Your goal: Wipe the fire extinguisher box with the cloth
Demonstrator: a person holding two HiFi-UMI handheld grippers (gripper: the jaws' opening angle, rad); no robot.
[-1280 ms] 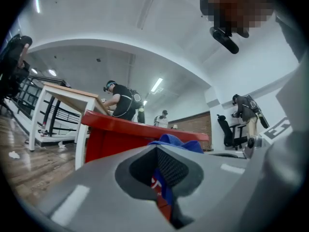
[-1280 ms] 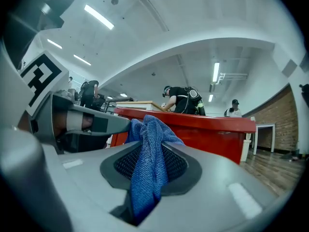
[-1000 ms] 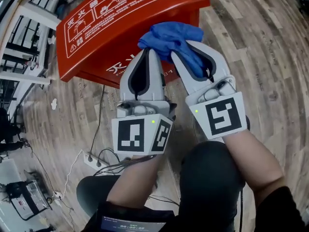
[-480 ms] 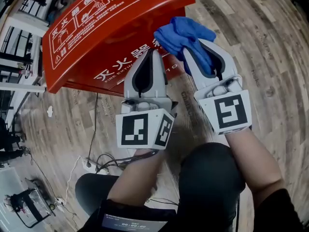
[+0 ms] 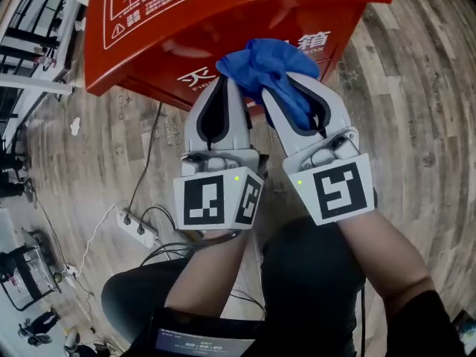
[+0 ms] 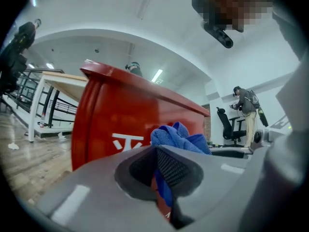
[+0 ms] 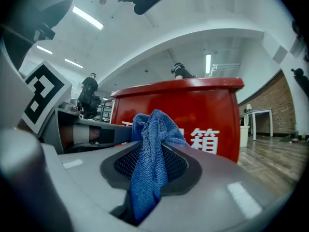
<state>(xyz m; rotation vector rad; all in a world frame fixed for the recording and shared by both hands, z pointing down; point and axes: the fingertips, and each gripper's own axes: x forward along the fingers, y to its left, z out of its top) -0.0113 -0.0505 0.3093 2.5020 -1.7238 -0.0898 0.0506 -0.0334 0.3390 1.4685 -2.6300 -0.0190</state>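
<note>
Cloth (image 5: 260, 62) pinched between right gripper (image 5: 288, 89) jaws, against fire extinguisher box (image 5: 186, 28) front; left gripper (image 5: 225, 84) jaws pressed together, apparently empty; wiping seemingly underway, unfinished.

**Floor:** grey-brown wood-plank laminate (image 5: 424, 110), on all sides of the fingers (image 5: 239, 121).

**Floor fittings:** white power strip (image 5: 137, 227) with trailing black and white cables, below and left of the fingers. A small white scrap (image 5: 74, 126) lies farther left.

**Furniture:**
- White-framed table (image 6: 53, 79) with a wooden top, left of the fingers, with black railings behind it.
- Black office chair (image 6: 231, 127), beyond the fingers to the right.
- Second white table (image 7: 258, 114), far right of the fingers.

**Walls:** brick wall (image 7: 285, 105) behind that second table; the others are white.

**Ceiling and light:** white ceiling (image 7: 159, 42) above the fingers, with lit strip lights (image 7: 87, 17).
</note>
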